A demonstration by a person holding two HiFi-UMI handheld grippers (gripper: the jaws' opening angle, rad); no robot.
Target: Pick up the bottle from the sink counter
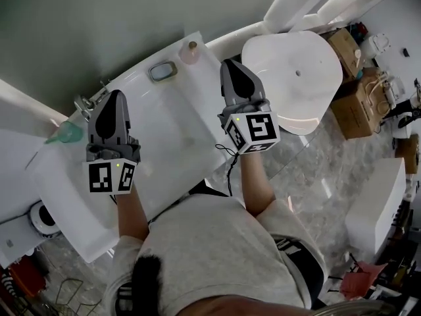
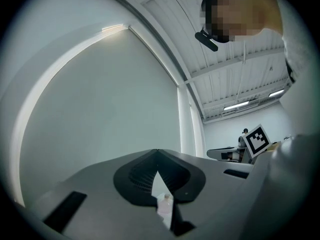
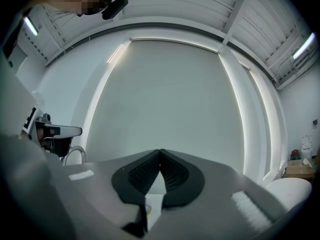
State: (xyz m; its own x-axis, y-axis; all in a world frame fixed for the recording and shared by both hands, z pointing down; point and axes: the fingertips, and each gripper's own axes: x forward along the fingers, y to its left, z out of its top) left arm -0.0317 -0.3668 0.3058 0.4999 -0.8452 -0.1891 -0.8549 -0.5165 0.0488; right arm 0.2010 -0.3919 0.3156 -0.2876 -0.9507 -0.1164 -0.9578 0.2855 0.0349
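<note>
In the head view a small pinkish bottle (image 1: pixel 190 51) with a brown cap stands upright at the far right corner of the white sink counter (image 1: pixel 135 79). My right gripper (image 1: pixel 230 64) hovers just right of it, a short way apart, jaws shut and empty. Over the basin's left side, my left gripper (image 1: pixel 114 95) is also shut and holds nothing. In the left gripper view the jaws of the left gripper (image 2: pixel 157 155) meet at the tip, and the bottle (image 2: pixel 164 204) shows through the slit below. The right gripper (image 3: pixel 160 153) faces a bare wall with its jaws together.
A grey soap dish (image 1: pixel 162 71) lies left of the bottle. A faucet (image 1: pixel 83 104) and a teal object (image 1: pixel 66 133) sit at the counter's left end. A white toilet (image 1: pixel 296 78) stands to the right, with cardboard boxes (image 1: pixel 355 104) beyond.
</note>
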